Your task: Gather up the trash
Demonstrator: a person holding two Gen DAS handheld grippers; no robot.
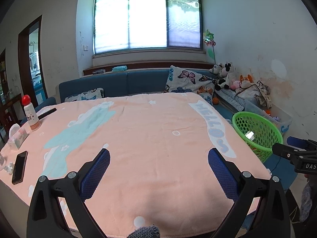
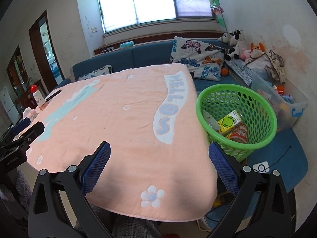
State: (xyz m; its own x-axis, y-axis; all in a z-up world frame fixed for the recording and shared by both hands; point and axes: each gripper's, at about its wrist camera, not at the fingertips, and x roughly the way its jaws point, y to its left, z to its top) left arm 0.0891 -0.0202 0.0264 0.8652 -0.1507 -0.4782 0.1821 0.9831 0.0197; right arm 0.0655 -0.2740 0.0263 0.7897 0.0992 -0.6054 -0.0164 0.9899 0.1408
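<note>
Peach blanket-covered table (image 2: 122, 119) stretches ahead of both grippers, left gripper (image 1: 158, 170) and right gripper (image 2: 159, 164) each spread wide and empty, while collected trash (image 2: 230, 122) lies inside the green basket (image 2: 202, 109) just right of the right gripper, beside the table edge for easy dropping.

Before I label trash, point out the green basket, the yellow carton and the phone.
green basket (image 2: 200, 107): right wrist view, near-left rim.
yellow carton (image 2: 227, 122): right wrist view, printed face.
phone (image 1: 19, 167): left wrist view, dark screen.
</note>
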